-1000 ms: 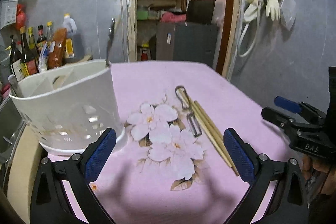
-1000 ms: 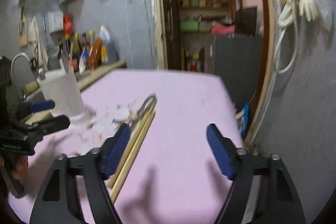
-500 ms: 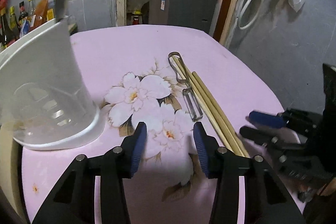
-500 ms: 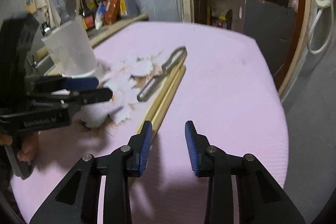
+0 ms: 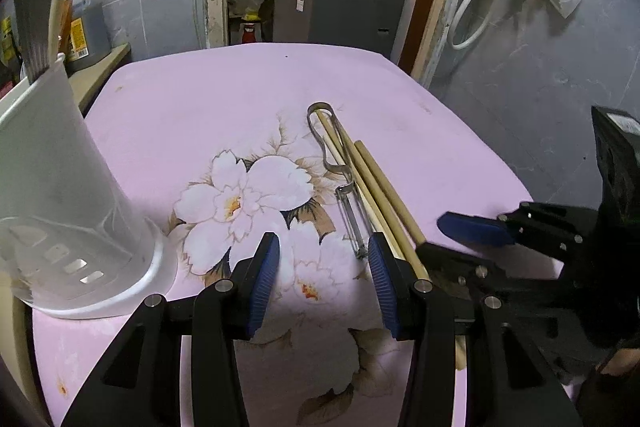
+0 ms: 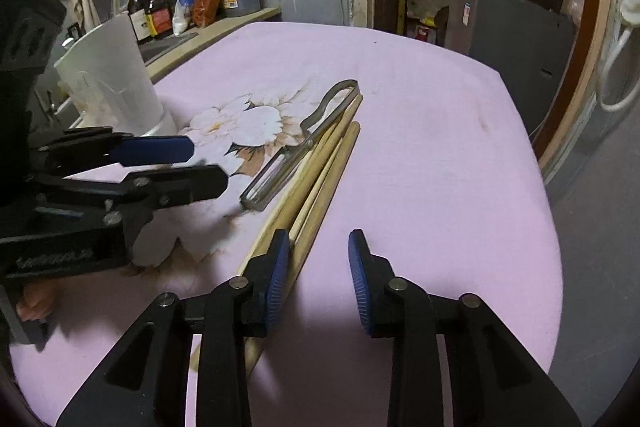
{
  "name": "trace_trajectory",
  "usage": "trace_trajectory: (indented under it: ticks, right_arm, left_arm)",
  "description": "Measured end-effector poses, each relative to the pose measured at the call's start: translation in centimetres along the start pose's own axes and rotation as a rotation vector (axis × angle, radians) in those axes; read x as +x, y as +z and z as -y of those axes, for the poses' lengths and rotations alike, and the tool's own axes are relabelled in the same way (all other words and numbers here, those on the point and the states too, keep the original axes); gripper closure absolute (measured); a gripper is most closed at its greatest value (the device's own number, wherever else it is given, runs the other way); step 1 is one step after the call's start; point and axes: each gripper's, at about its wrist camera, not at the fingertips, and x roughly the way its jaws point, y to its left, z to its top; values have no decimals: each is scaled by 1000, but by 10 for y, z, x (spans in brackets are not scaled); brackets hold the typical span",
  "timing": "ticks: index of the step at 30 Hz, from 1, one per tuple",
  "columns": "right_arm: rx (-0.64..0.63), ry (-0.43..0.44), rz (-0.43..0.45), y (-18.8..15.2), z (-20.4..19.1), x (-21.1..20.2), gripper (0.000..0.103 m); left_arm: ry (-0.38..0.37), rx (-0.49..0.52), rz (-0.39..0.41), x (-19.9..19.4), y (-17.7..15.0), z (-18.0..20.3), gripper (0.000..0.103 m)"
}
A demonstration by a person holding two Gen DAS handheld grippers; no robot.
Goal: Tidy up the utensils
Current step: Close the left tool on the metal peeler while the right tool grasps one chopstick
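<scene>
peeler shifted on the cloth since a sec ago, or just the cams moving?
No. The peeler lies against the chopsticks beside the flower print, same as before. Only the views changed.

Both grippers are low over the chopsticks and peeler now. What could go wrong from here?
1. The peeler lies against the chopsticks; one grab may drag both.
2. The right gripper is closing with nothing between its fingers and may miss.
3. The grippers are close; the left gripper could bump the right.
</scene>
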Motion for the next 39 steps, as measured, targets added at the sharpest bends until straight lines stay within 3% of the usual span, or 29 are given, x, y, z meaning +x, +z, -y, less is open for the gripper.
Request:
trace_trajectory:
  ticks: [7, 9, 10, 12, 14, 23, 30, 39]
  right_arm:
    - [-73, -46, 9, -1, -1, -7, 93]
    - [-78, -91, -14, -6, 4, -7, 101]
    - [-46, -49, 5, -11, 14, -10, 102]
    - [29, 8, 10, -12, 25, -14, 102]
    - [36, 11, 19, -13, 24, -16, 102]
    - [94, 122, 44, -11, 14, -17, 94]
    - [46, 109, -3, -13, -3, -10, 91]
    - [32, 54, -12, -11, -6, -9, 94]
  left_arm:
    - [-26, 18, -31, 15, 10, 12, 63]
    - [-35, 20, -45, 22, 14, 15, 70]
    - [-45, 20, -56, 25, 15, 16, 72]
    - [-53, 18, -76, 31, 17, 16, 80]
    - [-61, 1, -103, 39, 19, 13, 85]
    - [-73, -42, -128, 48, 27, 5, 88]
    - [-47, -82, -140, 47, 30, 4, 94]
    - [-52, -122, -149, 10, 3, -9, 94]
